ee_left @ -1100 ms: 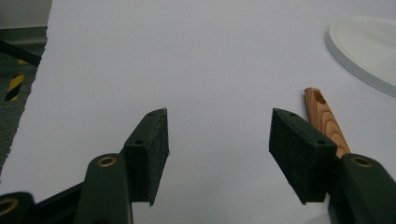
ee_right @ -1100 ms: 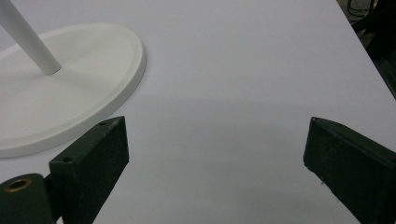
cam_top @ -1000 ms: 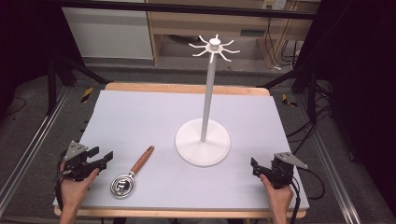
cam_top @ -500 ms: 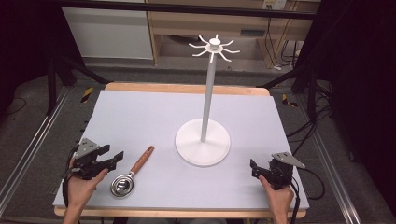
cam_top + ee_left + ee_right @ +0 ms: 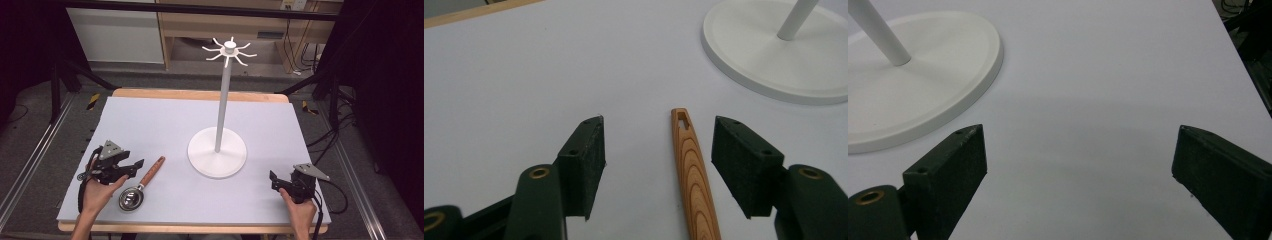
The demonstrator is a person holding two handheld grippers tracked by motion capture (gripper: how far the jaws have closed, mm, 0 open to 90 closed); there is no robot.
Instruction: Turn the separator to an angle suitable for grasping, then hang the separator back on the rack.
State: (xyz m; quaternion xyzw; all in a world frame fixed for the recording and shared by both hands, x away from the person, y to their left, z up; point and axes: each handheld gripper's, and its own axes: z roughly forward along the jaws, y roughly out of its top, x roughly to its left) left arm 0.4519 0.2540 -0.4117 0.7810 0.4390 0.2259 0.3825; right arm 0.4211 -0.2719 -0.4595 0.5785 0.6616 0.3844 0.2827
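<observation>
A wooden-handled scoop [image 5: 141, 186] lies flat on the pale worktop [image 5: 150, 125], to the near left of the white stand [image 5: 218, 150], with its round metal bowl [image 5: 131, 199] toward the person and its wooden handle [image 5: 152, 171] angled away toward the stand's round base [image 5: 217, 159]. In the left gripper view the handle's tip [image 5: 681, 116], which has a small slot cut in it, points toward the base and lies between the two black jaws, closer to the right-hand one and touching neither. The left tongs [image 5: 134, 166] are released, jaws spread apart just above the worktop, held in the person's left hand [image 5: 100, 190] on the side of the scoop away from the stand. The stand's thin white pole [image 5: 223, 100] rises upright from the middle of its base and ends in a ring of short curved hooks [image 5: 229, 50]. On the stand's near right side, well apart from the base, the right tongs [image 5: 274, 179] are also released, jaws wide with bare worktop between them, held in the right hand [image 5: 299, 210]; the right gripper view has the base's rim [image 5: 993, 60] off to the left beyond the jaws. A cable [image 5: 336, 192] loops from the right tongs across the worktop's edge.
</observation>
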